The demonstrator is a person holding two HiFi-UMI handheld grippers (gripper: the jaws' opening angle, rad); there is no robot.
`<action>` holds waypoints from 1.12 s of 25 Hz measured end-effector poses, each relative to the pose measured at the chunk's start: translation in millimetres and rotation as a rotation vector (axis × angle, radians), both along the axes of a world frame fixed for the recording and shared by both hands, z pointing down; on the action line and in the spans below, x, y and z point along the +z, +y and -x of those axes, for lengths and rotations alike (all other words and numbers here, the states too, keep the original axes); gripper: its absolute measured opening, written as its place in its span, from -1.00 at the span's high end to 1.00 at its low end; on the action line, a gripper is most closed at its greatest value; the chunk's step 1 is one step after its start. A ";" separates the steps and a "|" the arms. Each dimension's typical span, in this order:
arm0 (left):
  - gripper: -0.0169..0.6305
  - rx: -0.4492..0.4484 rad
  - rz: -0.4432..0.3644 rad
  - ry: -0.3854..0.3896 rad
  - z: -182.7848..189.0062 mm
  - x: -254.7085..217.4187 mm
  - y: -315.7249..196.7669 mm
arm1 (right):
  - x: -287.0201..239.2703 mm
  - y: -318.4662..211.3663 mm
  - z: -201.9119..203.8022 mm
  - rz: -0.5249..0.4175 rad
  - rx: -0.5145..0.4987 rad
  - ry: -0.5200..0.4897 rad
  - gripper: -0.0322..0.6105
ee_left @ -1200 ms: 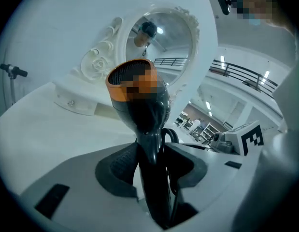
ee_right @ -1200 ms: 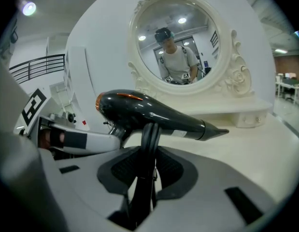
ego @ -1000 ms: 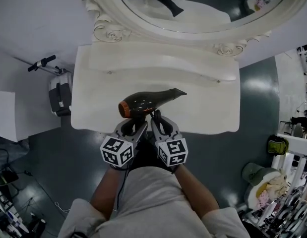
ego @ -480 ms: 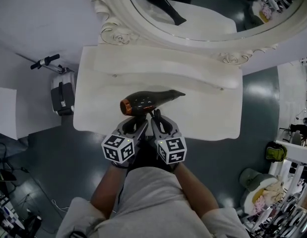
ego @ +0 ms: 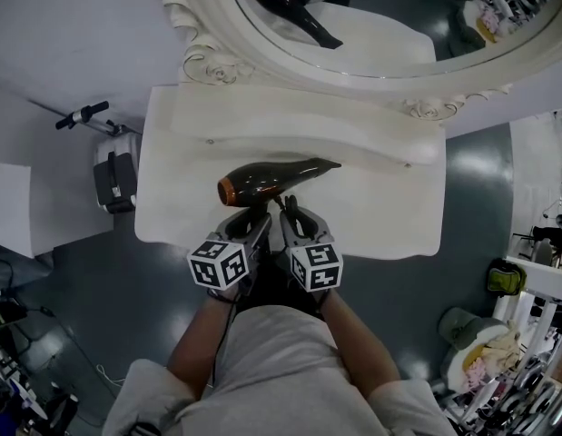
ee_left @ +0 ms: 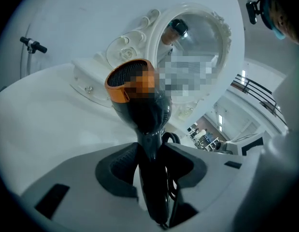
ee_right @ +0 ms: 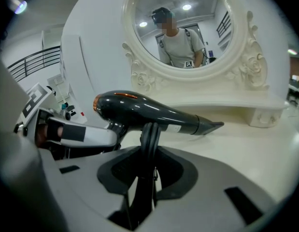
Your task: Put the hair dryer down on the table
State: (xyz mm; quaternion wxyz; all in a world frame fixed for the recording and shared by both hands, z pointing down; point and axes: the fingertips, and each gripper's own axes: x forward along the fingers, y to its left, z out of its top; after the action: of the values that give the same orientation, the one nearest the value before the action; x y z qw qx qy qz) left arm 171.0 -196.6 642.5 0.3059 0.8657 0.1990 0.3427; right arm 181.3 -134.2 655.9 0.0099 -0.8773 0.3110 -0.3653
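Observation:
A black hair dryer (ego: 271, 178) with an orange rear ring hangs over the white dressing table (ego: 380, 207), nozzle pointing right. In the head view my left gripper (ego: 249, 221) and right gripper (ego: 290, 209) sit side by side just under it at the table's front edge. In the left gripper view the left gripper (ee_left: 151, 158) is shut on the dryer's handle (ee_left: 149, 144). The right gripper (ee_right: 148, 161) is shut on the looped black cord (ee_right: 149, 134) below the dryer's body (ee_right: 149, 111). I cannot tell whether the dryer touches the tabletop.
An oval mirror in an ornate white frame (ego: 208, 57) rises behind a raised back shelf (ego: 308, 125). A dark case (ego: 111, 175) stands on the floor left of the table. Bags and clutter (ego: 485, 334) lie on the floor at the right.
Both grippers have carried the dryer a little farther in over the tabletop and lower. Both grips are the same as before.

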 end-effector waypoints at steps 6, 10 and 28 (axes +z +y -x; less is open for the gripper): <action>0.43 -0.011 0.020 -0.027 -8.1 6.9 -1.4 | 0.4 12.5 -5.1 -0.001 0.045 0.002 0.60; 0.43 -0.025 0.038 -0.065 -12.0 13.5 -3.4 | -1.3 22.3 -6.6 -0.001 0.085 0.005 0.60; 0.43 0.028 -0.185 -0.236 -21.3 47.8 -13.0 | 3.8 44.6 -5.3 -0.002 0.181 -0.023 0.60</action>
State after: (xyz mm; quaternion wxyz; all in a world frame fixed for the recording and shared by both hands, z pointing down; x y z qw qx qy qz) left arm 192.2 -209.7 690.3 0.2415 0.8410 0.1413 0.4631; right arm 186.7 -89.6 659.6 0.0472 -0.8976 0.2308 -0.3725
